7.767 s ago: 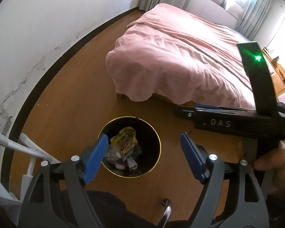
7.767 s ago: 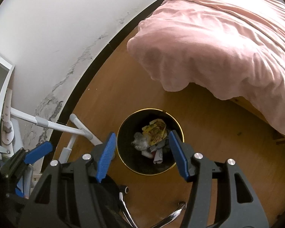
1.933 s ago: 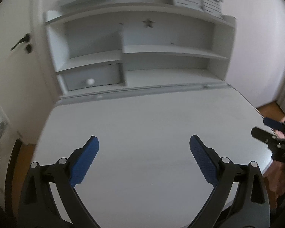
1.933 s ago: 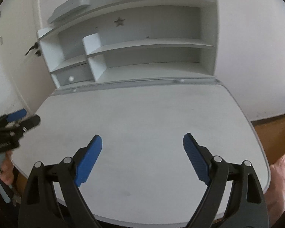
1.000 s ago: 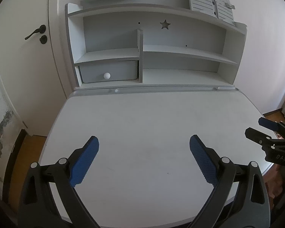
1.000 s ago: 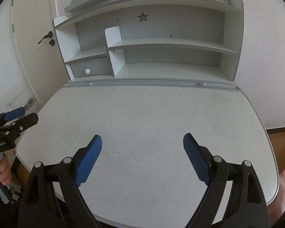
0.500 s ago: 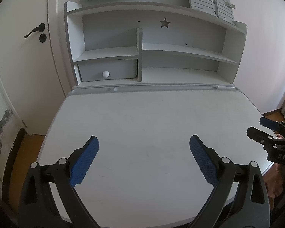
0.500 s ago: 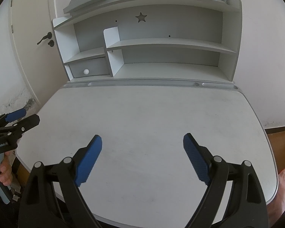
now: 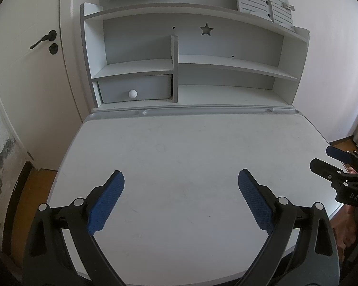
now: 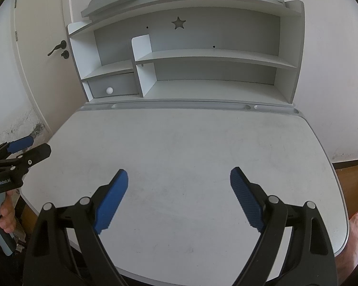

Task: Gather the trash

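Both grippers, left (image 9: 181, 197) and right (image 10: 179, 196), hang wide-fingered over the desk (image 9: 191, 147) facing its shelf unit (image 9: 202, 59).

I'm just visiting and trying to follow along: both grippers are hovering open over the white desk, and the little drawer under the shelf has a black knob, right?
Nearly. Both the left gripper and the right gripper hover open over the white desk, but the drawer has a white round knob, not a black one. The left wrist view shows it clearly.
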Demonstrator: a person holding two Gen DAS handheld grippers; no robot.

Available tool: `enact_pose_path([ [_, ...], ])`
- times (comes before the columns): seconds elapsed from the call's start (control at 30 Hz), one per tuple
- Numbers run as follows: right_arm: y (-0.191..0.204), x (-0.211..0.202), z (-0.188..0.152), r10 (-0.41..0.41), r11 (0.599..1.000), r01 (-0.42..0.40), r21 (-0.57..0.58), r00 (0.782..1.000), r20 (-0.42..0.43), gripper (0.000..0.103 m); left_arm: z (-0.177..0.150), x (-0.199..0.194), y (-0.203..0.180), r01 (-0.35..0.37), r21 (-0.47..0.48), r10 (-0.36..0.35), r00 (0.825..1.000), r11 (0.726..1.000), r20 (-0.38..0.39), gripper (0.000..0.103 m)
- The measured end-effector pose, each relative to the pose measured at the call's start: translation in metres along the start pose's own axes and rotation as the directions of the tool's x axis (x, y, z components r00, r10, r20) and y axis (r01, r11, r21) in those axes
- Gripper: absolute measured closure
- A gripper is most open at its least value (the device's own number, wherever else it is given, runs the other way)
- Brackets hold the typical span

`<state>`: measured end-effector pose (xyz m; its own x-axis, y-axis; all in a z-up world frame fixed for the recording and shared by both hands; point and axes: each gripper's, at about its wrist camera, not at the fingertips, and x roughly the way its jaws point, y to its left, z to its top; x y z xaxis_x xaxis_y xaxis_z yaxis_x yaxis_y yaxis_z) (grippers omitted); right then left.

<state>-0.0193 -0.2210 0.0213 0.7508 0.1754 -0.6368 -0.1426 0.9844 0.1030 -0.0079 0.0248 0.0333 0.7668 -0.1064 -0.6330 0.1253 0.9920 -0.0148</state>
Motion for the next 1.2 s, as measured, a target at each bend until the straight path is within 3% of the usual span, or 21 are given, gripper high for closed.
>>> enact_pose_path([
  [1.2,-0.0001,-0.0014,0.0000,-0.003,1.000,0.003,-0.006,1.000,0.008,0.018,-0.0009,-0.0013,-0.0017,-0.004,-0.002,0.004,1.000,1.000,-0.005,0.010],
])
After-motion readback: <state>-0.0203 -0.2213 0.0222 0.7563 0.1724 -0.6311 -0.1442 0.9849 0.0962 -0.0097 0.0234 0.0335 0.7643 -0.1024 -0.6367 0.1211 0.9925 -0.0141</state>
